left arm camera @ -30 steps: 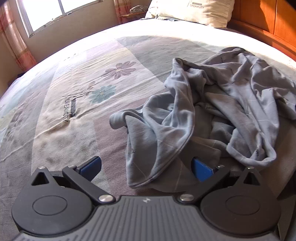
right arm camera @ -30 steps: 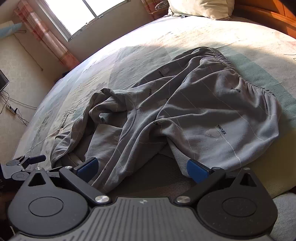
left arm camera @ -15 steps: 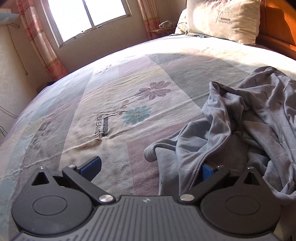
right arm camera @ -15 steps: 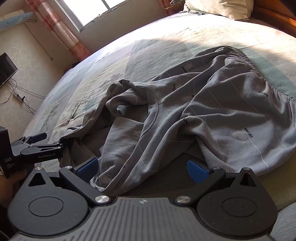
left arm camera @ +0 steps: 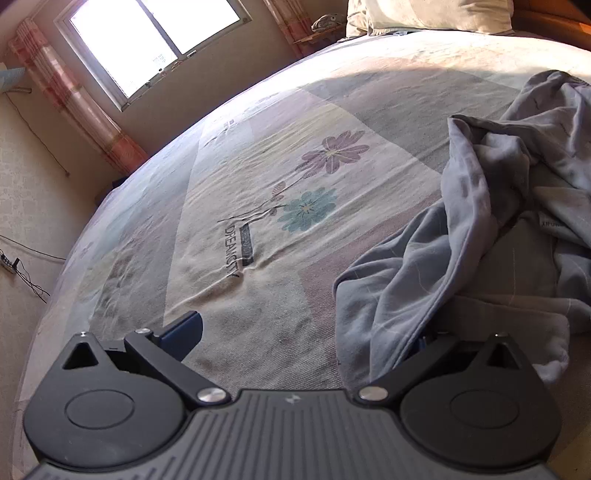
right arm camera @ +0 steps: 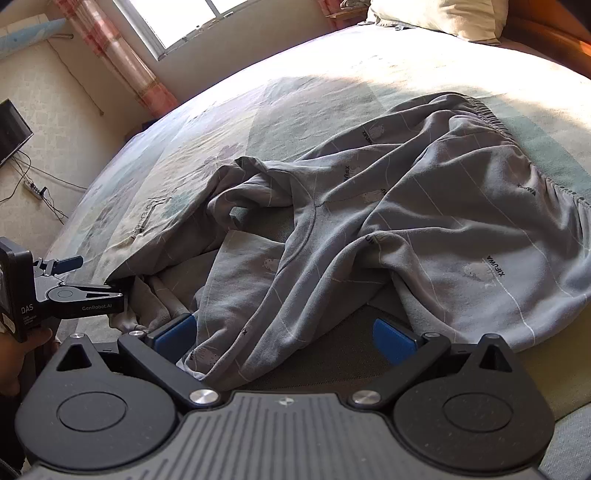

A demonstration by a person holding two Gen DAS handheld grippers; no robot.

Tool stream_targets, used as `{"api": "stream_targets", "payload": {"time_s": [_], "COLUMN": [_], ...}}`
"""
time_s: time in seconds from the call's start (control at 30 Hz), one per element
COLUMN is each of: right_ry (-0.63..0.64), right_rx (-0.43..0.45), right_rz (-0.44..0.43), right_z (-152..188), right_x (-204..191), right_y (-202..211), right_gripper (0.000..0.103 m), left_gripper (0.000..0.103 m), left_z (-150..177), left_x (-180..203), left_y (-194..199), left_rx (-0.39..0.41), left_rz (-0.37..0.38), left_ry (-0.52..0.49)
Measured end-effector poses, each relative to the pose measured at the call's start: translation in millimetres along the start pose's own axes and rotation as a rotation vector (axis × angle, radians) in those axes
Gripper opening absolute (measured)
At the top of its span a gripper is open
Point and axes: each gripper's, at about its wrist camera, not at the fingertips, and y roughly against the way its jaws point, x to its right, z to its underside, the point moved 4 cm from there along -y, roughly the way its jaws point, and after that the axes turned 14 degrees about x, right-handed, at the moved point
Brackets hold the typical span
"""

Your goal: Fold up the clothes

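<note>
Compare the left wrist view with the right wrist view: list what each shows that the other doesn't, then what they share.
Only the left wrist view: the purple flower and teal flower printed on the bedsheet, sharp and unobstructed, with fabric draped over the left hand-held gripper's right finger.

Only the right wrist view: the garment's elastic waistband, a dark screen by the wall, the person's hand, and the right hand-held gripper, open over a cloth edge.

Both: the crumpled grey garment, pillow, window, curtain, and floor power strip.
</note>
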Motion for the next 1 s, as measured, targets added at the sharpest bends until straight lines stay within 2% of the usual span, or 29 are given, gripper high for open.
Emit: {"api": "stream_targets", "payload": {"time_s": [0.3, 0.63, 0.83, 1.0], "right_ry": [0.021, 0.015, 0.019, 0.035], "right_rx": [-0.003, -0.011, -0.024, -0.018], "right_rz": [-0.016, 0.004, 0.0, -0.021], "right_z": [-1, 0, 1, -4], "right_x": [-7, -3, -4, -8], "right_y": [-2, -7, -13, -15], "right_gripper": [0.103, 0.103, 0.103, 0.103], "left_gripper": [0.103, 0.103, 0.103, 0.103], "left_z": [-19, -27, -45, -55], "left_x": [-50, -83, -99, -104], "left_y": [-27, -44, -41, -20], "left_rx": [0.013, 0.03, 0.09, 0.154], "left_rz": [-0.117, -0.193, -0.229, -0.24], "left_ry": [-0.042, -0.071, -0.065, -0.044]}}
